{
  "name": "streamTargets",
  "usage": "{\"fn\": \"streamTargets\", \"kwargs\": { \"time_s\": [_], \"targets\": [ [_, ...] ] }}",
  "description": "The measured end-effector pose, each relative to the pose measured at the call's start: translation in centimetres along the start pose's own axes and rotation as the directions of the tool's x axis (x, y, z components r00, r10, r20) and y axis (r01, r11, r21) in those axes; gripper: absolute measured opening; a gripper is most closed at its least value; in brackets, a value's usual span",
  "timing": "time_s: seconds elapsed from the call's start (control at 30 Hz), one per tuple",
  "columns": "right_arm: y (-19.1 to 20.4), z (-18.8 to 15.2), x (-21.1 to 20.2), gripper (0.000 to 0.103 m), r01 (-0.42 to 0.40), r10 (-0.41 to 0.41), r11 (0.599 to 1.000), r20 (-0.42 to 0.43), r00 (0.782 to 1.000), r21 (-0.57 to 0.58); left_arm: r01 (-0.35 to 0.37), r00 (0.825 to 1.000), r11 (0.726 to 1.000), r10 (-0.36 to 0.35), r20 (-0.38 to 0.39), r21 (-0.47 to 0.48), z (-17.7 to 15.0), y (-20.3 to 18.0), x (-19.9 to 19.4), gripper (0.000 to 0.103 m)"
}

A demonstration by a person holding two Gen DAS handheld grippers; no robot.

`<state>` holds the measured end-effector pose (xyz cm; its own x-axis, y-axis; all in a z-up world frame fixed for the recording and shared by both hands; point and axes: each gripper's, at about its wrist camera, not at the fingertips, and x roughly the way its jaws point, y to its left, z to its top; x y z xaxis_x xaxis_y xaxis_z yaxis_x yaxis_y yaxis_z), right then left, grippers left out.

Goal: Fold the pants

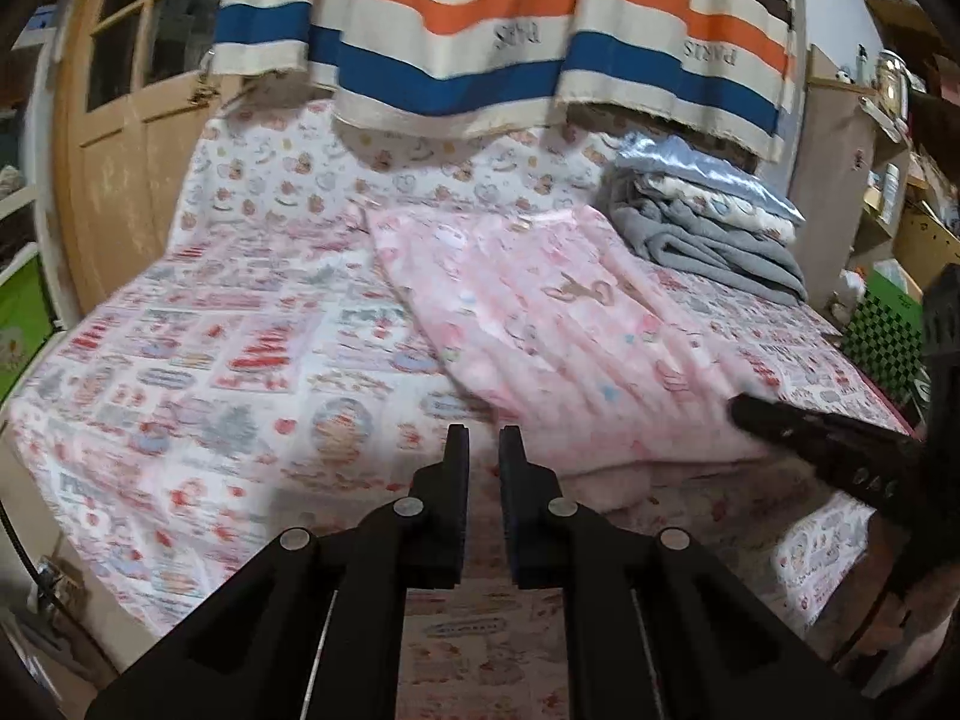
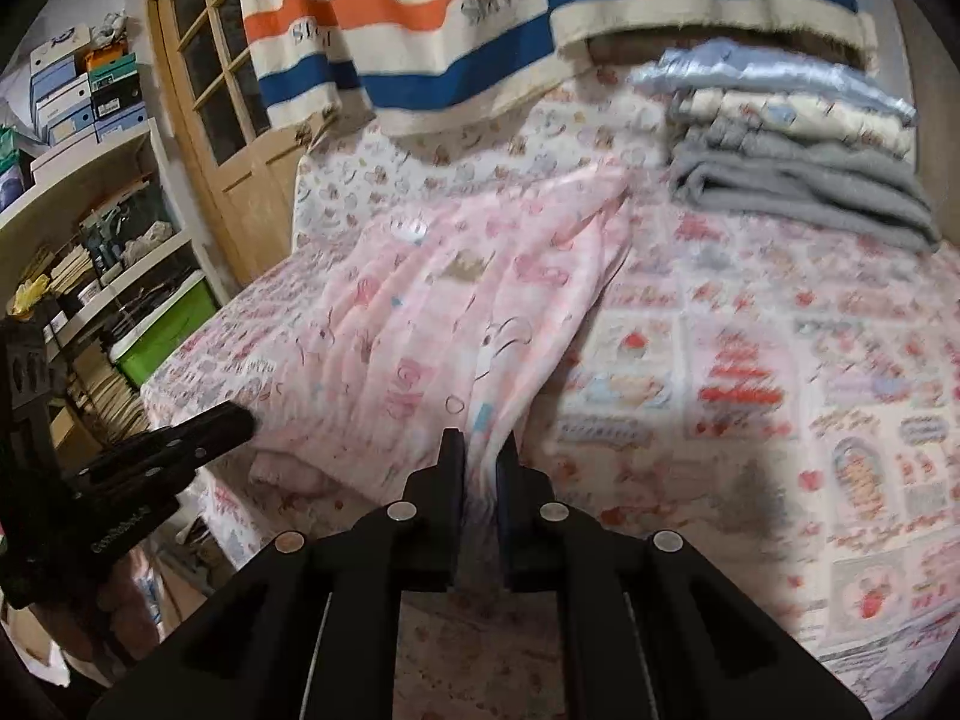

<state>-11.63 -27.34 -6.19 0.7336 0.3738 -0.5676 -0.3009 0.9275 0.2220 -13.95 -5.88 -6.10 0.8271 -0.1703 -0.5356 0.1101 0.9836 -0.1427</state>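
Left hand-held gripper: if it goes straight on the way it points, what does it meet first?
Probably the patterned bedsheet, beside the pink pants; depth is unclear.

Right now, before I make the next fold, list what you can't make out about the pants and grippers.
- pants: which end is the waist; motion blur smears both views.
- left gripper: whether it pinches any cloth; the left wrist view is blurred, and the right wrist view shows it only side-on.
- Near edge of the pants: hidden under the right gripper body in the right wrist view.
- folded pile: item count; blurred in both views.
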Motion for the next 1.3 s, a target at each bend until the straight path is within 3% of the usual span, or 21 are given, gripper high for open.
{"fn": "streamTargets", "kwargs": {
  "time_s": [0.33,0.47,0.53,0.63,0.87,1.03,1.1,1.13,1.17,1.23,1.3],
  "targets": [
    [-0.6,1.7,-2.0,0.008,0.04,-0.041,0.999,0.055,0.998,0.013,-0.089,0.993,0.996,0.09,0.077,-0.012,0.9,1.9,-2.5,0.01],
    [-0.7,2.2,-2.5,0.011,0.043,-0.044,0.999,0.083,0.996,0.021,-0.109,0.99,0.994,0.11,0.088,-0.015,1.1,2.6,-2.8,0.023],
    [-0.6,2.5,-2.8,0.012,0.056,-0.057,0.998,0.103,0.993,0.017,-0.11,0.991,0.994,0.112,0.078,-0.026,1.1,3.0,-2.8,0.024],
    [-0.4,3.0,-3.3,0.012,0.028,-0.027,1.0,0.128,0.991,-0.006,-0.093,0.993,0.996,0.093,0.067,-0.01,0.7,2.7,-2.9,0.037],
    [1.0,3.0,-3.4,0.013,-0.045,0.056,0.996,0.146,0.988,-0.08,-0.081,0.996,0.996,0.08,0.035,0.041,-0.7,1.4,-2.2,0.046],
    [0.5,4.0,-2.7,0.019,-0.002,0.015,0.996,0.145,0.989,-0.087,-0.075,0.997,0.995,0.073,0.027,0.069,0.7,1.1,-1.2,0.049],
    [-0.6,5.5,-2.6,0.034,-0.007,0.017,0.998,0.15,0.989,-0.063,-0.07,0.996,0.995,0.067,0.052,0.071,2.3,1.5,-0.9,0.053],
    [-1.4,6.5,-2.6,0.055,-0.007,0.012,0.999,0.151,0.988,-0.038,-0.075,0.995,0.995,0.071,0.065,0.068,3.2,1.8,-0.8,0.055],
    [-2.4,7.5,-2.7,0.069,-0.003,0.004,1.0,0.169,0.986,-0.004,-0.079,0.994,0.994,0.073,0.079,0.071,4.3,2.1,-0.5,0.057],
    [-3.8,9.3,-2.8,0.07,-0.001,-0.004,0.999,0.184,0.983,0.032,-0.079,0.993,0.992,0.07,0.094,0.094,6.6,2.6,0.4,0.067],
    [-5.2,11.6,-2.1,0.07,-0.003,-0.005,0.999,0.147,0.989,0.054,-0.07,0.994,0.991,0.06,0.086,0.116,8.8,2.9,2.0,0.076]
  ]
}}
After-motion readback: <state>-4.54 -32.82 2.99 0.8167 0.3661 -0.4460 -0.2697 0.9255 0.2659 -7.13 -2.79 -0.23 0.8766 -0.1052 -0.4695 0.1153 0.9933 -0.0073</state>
